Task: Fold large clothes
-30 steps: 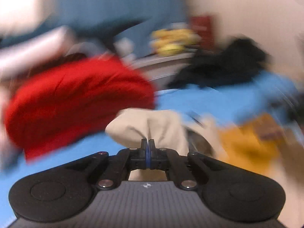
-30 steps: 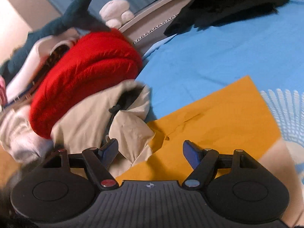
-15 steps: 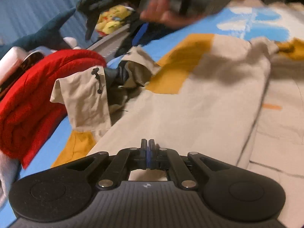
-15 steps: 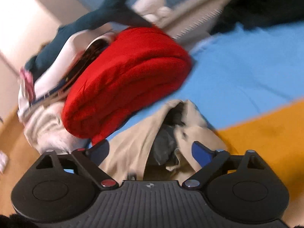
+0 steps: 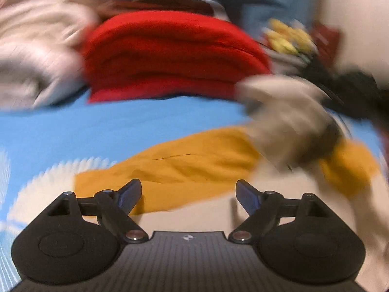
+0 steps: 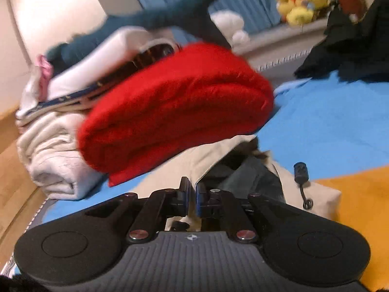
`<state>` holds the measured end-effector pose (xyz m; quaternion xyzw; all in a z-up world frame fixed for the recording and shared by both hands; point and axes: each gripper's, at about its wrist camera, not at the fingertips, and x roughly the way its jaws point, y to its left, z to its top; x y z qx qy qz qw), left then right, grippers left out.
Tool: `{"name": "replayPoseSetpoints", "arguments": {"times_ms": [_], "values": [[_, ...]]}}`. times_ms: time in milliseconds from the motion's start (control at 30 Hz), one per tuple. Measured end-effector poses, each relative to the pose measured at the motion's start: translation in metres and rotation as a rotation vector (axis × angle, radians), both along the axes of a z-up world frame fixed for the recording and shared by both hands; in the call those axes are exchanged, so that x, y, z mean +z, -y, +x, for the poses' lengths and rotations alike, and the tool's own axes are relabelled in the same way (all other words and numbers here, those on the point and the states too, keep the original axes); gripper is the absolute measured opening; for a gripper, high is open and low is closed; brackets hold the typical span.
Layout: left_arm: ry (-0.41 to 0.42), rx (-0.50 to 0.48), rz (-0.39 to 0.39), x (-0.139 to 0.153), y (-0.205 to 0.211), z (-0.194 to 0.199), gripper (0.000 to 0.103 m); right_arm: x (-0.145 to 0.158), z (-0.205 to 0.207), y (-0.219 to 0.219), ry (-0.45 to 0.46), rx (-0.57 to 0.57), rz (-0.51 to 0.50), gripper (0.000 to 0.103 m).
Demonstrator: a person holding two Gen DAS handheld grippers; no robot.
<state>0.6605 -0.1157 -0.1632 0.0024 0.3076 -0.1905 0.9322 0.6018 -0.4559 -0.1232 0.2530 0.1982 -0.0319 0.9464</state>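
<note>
A beige garment [image 6: 218, 155] with a dark lining and a black drawstring toggle [image 6: 300, 170] lies crumpled on the bed. My right gripper [image 6: 192, 189] is shut on its near edge, with beige cloth pinched between the pads. In the left wrist view the same garment [image 5: 284, 112] is a blurred bunch at the right, and a flat beige part spreads under the gripper. My left gripper [image 5: 188, 186] hovers low over the orange patch [image 5: 194, 160]; its jaws are opening and stand wide with nothing between them.
A folded red garment [image 6: 175, 104] lies just behind the beige one, beside a white folded pile [image 6: 53, 155]. The bed sheet [image 6: 328, 126] is blue with orange and white print. Black clothes [image 6: 352, 48], yellow plush toys [image 6: 299, 2] and a dark shark plush [image 6: 158, 17] sit at the back.
My left gripper has let go of the beige cloth, opened wide and swung towards the red garment. My right gripper went from open to shut on the beige garment's edge.
</note>
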Motion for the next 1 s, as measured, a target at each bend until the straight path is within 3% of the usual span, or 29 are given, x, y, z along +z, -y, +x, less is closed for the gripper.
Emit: {"name": "replayPoseSetpoints", "arguments": {"times_ms": [67,100,167,200,233,300,333,367,433,500,633,700,767,833,900,933,967,1000], "values": [[-0.051,0.044,-0.110,0.008,-0.013,0.005,0.088,-0.014,-0.065,-0.012,0.031,0.088,-0.046,0.004],[-0.066,0.042,-0.147,0.011,-0.016,0.004,0.088,-0.029,-0.093,-0.022,-0.016,0.163,-0.075,0.004],[-0.075,0.016,-0.172,0.020,-0.014,-0.004,0.091,-0.066,-0.142,-0.043,-0.192,0.343,-0.140,0.005],[-0.066,0.008,-0.175,0.025,-0.012,-0.011,0.091,-0.078,-0.159,-0.046,-0.263,0.402,-0.126,0.005],[-0.053,-0.004,-0.183,0.030,-0.005,-0.013,0.093,-0.081,-0.178,-0.043,-0.271,0.416,-0.130,0.005],[-0.032,-0.046,-0.211,0.039,0.011,-0.012,0.096,-0.065,-0.194,-0.027,-0.207,0.392,-0.145,0.024],[-0.022,-0.070,-0.223,0.044,0.021,-0.012,0.100,-0.053,-0.198,-0.014,-0.163,0.341,-0.160,0.052],[-0.012,-0.086,-0.225,0.050,0.032,-0.011,0.101,-0.042,-0.200,0.000,-0.124,0.260,-0.174,0.069],[-0.005,-0.120,-0.204,0.055,0.050,-0.013,0.101,-0.022,-0.198,0.035,-0.084,0.121,-0.143,0.068],[-0.009,-0.167,-0.176,0.049,0.062,-0.025,0.101,-0.011,-0.199,0.067,-0.108,0.020,-0.097,0.068],[0.011,-0.297,0.037,0.020,0.083,-0.059,0.101,0.001,-0.230,0.105,-0.096,-0.146,-0.158,0.070],[0.029,-0.324,0.164,0.003,0.089,-0.073,0.101,0.005,-0.241,0.109,-0.046,-0.158,-0.182,0.070],[0.091,-0.292,0.251,-0.004,0.092,-0.089,0.101,0.008,-0.232,0.099,-0.022,-0.079,-0.148,0.070],[0.143,-0.250,0.196,0.008,0.085,-0.102,0.101,-0.001,-0.214,0.073,-0.039,0.058,-0.151,0.066],[0.209,-0.231,0.081,0.025,0.080,-0.115,0.101,-0.017,-0.198,0.040,-0.070,0.120,-0.232,0.052],[0.243,-0.231,0.040,0.030,0.080,-0.121,0.103,-0.028,-0.188,0.024,-0.102,0.157,-0.277,0.039],[0.274,-0.235,0.020,0.030,0.085,-0.128,0.103,-0.042,-0.177,0.008,-0.160,0.185,-0.322,0.037],[0.269,-0.236,0.054,0.021,0.096,-0.131,0.103,-0.057,-0.170,-0.004,-0.215,0.213,-0.348,0.037]]}}
